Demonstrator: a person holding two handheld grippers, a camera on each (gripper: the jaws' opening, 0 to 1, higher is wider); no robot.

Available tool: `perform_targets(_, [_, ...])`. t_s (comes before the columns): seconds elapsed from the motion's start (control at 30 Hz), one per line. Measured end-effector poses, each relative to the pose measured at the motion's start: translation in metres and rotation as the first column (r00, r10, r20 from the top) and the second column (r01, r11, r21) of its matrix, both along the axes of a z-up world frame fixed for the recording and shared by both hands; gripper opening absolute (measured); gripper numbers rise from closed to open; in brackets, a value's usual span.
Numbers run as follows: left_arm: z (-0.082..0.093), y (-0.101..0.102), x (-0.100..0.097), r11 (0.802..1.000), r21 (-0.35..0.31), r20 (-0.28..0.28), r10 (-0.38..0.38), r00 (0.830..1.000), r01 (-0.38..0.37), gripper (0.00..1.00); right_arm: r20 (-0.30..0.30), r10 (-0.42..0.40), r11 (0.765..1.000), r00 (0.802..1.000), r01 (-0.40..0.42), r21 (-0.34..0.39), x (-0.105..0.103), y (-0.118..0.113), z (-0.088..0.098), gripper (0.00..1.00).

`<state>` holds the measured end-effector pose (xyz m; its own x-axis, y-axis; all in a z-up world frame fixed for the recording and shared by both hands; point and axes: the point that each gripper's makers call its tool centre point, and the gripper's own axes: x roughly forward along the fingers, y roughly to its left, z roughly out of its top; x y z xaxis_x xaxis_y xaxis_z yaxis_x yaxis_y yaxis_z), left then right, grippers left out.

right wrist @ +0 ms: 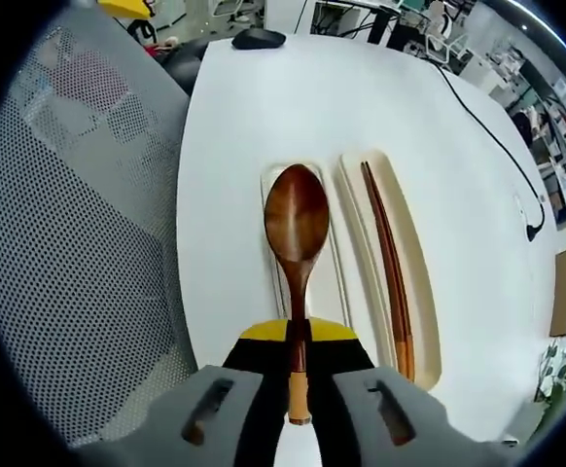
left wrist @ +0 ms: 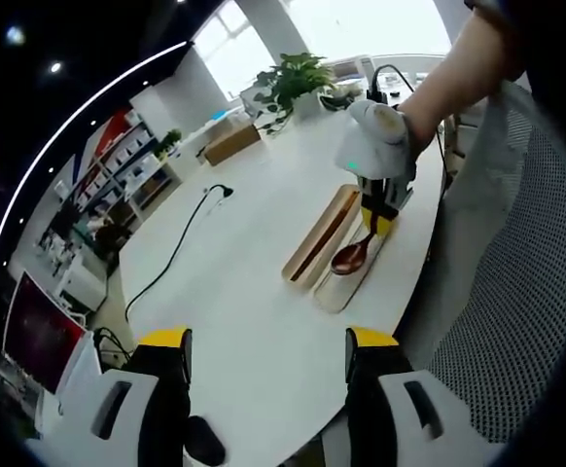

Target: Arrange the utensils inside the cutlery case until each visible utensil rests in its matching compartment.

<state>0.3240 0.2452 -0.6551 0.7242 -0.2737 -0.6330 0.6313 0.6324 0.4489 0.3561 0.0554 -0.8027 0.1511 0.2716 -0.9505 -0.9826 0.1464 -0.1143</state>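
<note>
My right gripper [right wrist: 297,365] is closed tight on the handle of a wooden spoon [right wrist: 297,229]. The spoon points straight out from my jaws. Its dark bowl hangs over the far end of the near compartment [right wrist: 334,282] of the cutlery case. I cannot tell if the bowl touches the bottom or floats just above it. The spoon's pale handle tip sticks out behind my jaws.

The cutlery case is pale wood with two long trays side by side. In the other compartment [right wrist: 414,292] lie dark brown chopsticks [right wrist: 388,263], stretched along its length. In the left gripper view I see the case [left wrist: 314,255] from far off, with the spoon [left wrist: 352,256] in it and my right gripper [left wrist: 380,212] above it, held by my hand [left wrist: 378,136].

My left gripper [left wrist: 268,355] is wide open and holds nothing. It sits well apart from the case, near the close end of the surface [left wrist: 254,292].

The case lies near the edge of the white surface [right wrist: 234,126], just beside a grey mesh chair [right wrist: 79,243]. There is little room on that side. On the other side of the case the surface is wide and bare, with a black cable [right wrist: 487,126] running across it well apart from the case. A black computer mouse [right wrist: 259,38] rests near the far edge. A cardboard box [left wrist: 232,143] and a green plant [left wrist: 293,78] stand at the far end.
</note>
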Motion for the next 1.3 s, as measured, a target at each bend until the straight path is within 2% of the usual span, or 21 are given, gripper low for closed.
perform_targets(0.57, [0.000,0.000,0.000,1.000,0.002,0.001,0.001,1.000,-0.001,0.65,0.016,-0.002,1.000,1.000,0.002,0.003,0.004,-0.001,0.005,0.01])
perform_targets(0.77, [0.000,0.000,0.000,1.000,0.000,0.002,0.002,1.000,-0.002,0.65,0.028,-0.027,1.000,0.999,0.027,0.009,0.014,-0.004,0.012,0.01])
perform_targets(1.3, [0.003,0.000,0.000,1.000,-0.011,0.012,-0.001,1.000,0.001,0.65,0.082,0.009,0.998,0.997,-0.004,-0.061,0.046,-0.017,0.022,0.01])
